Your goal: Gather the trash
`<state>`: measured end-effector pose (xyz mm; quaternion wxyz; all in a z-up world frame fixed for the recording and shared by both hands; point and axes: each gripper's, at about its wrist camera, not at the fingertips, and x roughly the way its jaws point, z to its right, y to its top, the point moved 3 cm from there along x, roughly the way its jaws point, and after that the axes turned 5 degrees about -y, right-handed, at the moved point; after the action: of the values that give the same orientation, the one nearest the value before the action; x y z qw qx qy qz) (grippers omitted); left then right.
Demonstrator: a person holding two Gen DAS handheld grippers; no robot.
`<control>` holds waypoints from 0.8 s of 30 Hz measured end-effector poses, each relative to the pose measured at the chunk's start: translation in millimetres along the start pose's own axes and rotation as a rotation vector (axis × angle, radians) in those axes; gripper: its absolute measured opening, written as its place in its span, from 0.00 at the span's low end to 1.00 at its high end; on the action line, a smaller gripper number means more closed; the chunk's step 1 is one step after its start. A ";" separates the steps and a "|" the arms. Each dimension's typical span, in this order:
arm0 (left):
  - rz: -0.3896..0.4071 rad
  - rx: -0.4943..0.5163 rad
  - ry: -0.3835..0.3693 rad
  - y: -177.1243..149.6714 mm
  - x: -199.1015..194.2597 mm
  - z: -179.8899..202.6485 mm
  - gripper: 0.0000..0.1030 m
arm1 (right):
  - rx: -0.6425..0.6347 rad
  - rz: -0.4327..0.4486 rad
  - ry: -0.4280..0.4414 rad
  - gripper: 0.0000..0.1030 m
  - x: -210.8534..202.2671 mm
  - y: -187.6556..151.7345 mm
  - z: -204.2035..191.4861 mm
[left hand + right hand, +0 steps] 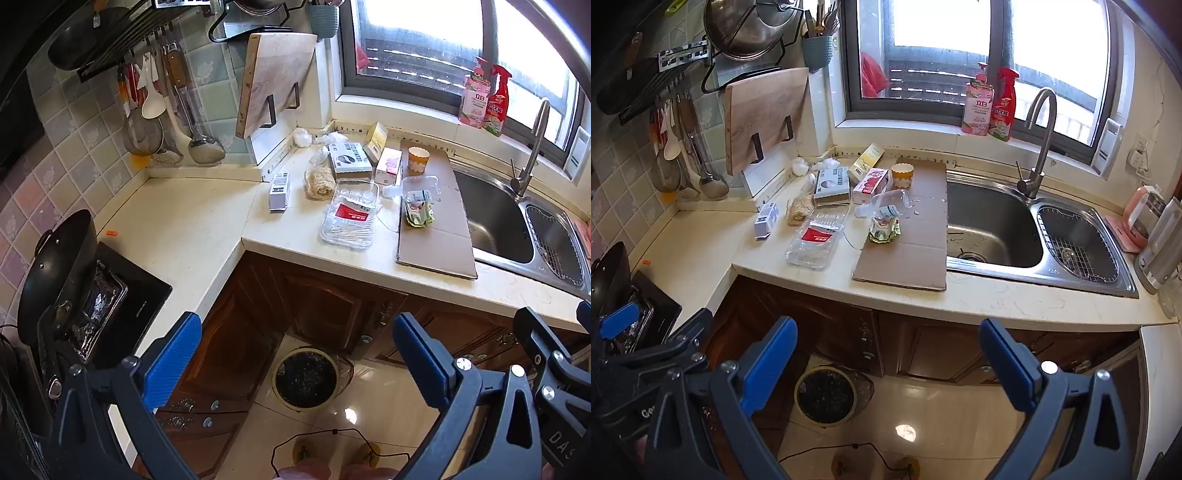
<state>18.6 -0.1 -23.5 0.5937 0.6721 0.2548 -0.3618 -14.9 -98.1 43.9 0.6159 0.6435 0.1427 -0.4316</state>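
Wok (51, 273) cut off at left; box labels unreadable.

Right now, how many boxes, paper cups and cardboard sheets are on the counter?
boxes: 4
paper cup: 1
cardboard sheet: 1
Total: 6
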 end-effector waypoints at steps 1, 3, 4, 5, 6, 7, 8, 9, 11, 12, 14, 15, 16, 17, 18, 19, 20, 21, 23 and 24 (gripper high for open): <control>0.001 -0.001 -0.001 0.0 0.0 0.0 0.99 | 0.000 0.003 0.000 0.97 -0.1 0.0 0.1; 0.000 0.000 -0.002 0.0 -0.1 0.2 0.99 | 0.001 0.004 -0.001 0.97 -0.3 -0.2 0.5; 0.001 0.000 -0.002 -0.2 -0.1 0.3 0.99 | 0.002 0.004 -0.001 0.97 -0.3 -0.4 0.7; 0.001 0.001 -0.001 -0.5 -0.1 0.4 0.99 | 0.003 0.004 -0.002 0.97 -0.3 -0.8 1.0; -0.003 -0.002 -0.002 -0.1 0.1 -0.1 0.99 | -0.001 0.001 -0.001 0.97 -0.2 -0.3 0.7; -0.004 -0.002 -0.003 -0.1 0.3 -0.1 0.99 | 0.000 0.000 -0.001 0.97 -0.2 -0.4 0.9; -0.005 -0.002 -0.005 -0.1 0.5 -0.1 0.99 | 0.002 -0.002 0.000 0.97 0.0 -0.5 1.2; -0.007 -0.001 -0.006 -0.1 0.8 -0.1 0.99 | 0.005 -0.003 0.000 0.97 0.1 -0.6 1.6; -0.005 0.000 -0.005 -0.2 -0.1 0.3 0.99 | 0.002 -0.001 -0.001 0.97 -0.5 -0.5 1.3; -0.005 0.001 -0.004 -0.1 -0.4 0.4 0.99 | 0.003 -0.001 -0.001 0.97 -0.7 -0.5 1.3; -0.004 0.001 -0.006 -0.2 -0.1 0.3 0.99 | 0.002 0.001 -0.001 0.97 -1.0 -0.8 1.7; -0.005 0.002 -0.005 -0.1 0.0 0.5 0.99 | 0.003 0.002 -0.001 0.97 -1.4 -0.8 1.9; -0.006 0.000 -0.005 -0.2 0.1 0.3 0.99 | 0.001 0.000 0.000 0.97 -0.7 -0.8 1.9; -0.006 0.000 -0.005 -0.2 0.3 0.3 0.99 | 0.000 0.000 0.000 0.97 -0.6 -0.9 1.9; -0.005 0.001 -0.006 -0.2 0.3 0.4 0.99 | 0.000 0.000 0.000 0.97 -0.7 -1.0 2.0; -0.005 0.001 -0.005 -0.1 0.4 -3.1 0.99 | 0.000 -0.001 0.001 0.97 -0.6 -1.0 2.1; -0.005 0.001 -0.005 0.0 0.6 -5.8 0.99 | 0.001 0.000 0.001 0.97 -0.6 -1.1 2.2; -0.005 0.002 -0.005 0.0 0.8 -7.1 0.99 | 0.001 -0.002 0.002 0.97 -0.5 -1.1 2.3; -0.007 0.001 -0.005 0.3 0.8 -6.6 0.99 | 0.001 -0.002 0.003 0.97 -0.8 -1.2 2.5; -0.007 0.001 -0.006 0.1 0.7 -7.5 0.99 | 0.002 -0.001 0.004 0.97 -1.0 -1.3 2.6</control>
<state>20.5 7.2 -23.7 0.5926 0.6706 0.2553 -0.3660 -17.4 -100.0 44.1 0.6149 0.6449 0.1439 -0.4305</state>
